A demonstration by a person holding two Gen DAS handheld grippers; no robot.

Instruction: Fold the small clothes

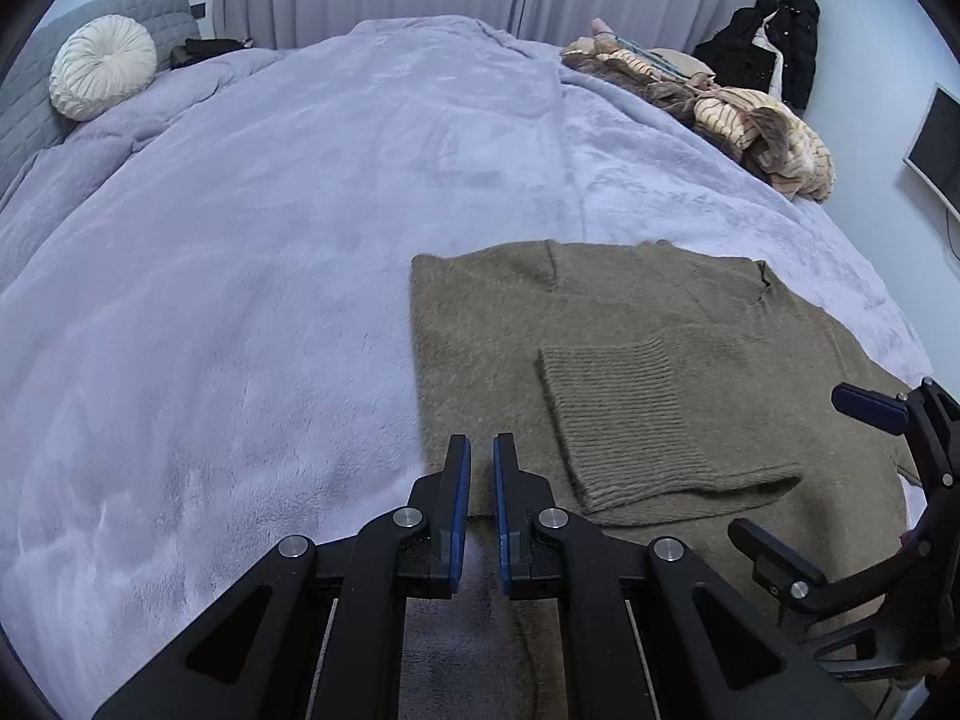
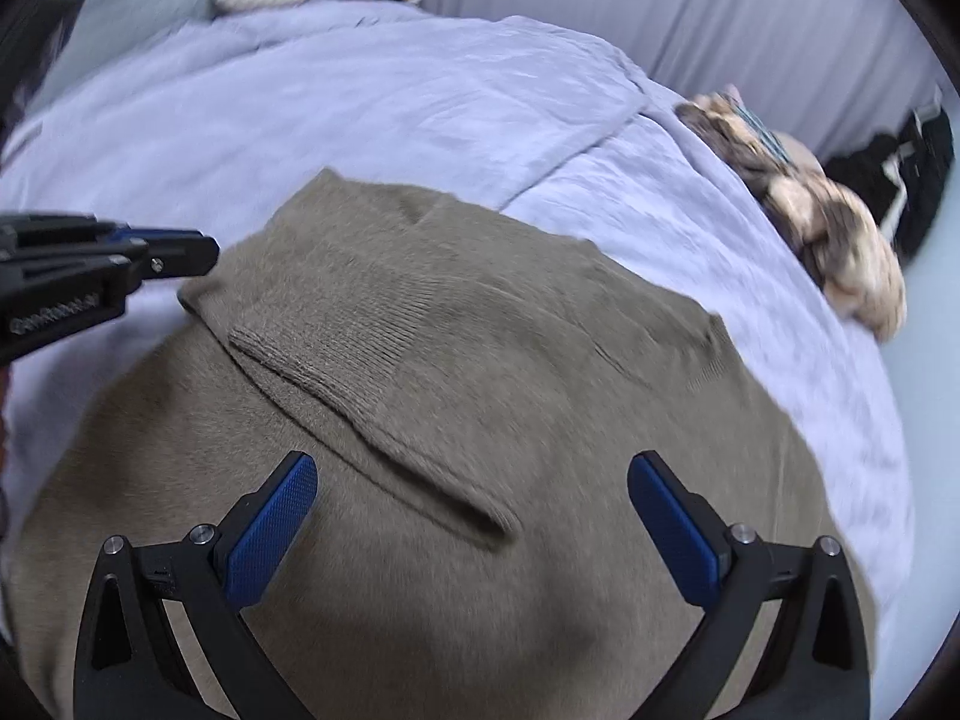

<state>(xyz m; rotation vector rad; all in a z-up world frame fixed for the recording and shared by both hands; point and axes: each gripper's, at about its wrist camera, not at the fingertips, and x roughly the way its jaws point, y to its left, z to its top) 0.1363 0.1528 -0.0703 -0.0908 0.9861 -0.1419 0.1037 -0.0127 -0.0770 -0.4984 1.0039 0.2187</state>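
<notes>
An olive-brown knit sweater lies flat on the lavender bed blanket, with one ribbed sleeve cuff folded across its body. My left gripper hovers at the sweater's near left edge, jaws nearly closed with a narrow gap, holding nothing. My right gripper is wide open above the sweater, straddling the end of the folded sleeve, holding nothing. The right gripper also shows at the right edge of the left wrist view; the left gripper shows at the left of the right wrist view.
A pile of striped beige and brown clothes lies at the far right of the bed. A round white cushion leans on the grey headboard. Black clothing hangs on the wall; a screen is on the right.
</notes>
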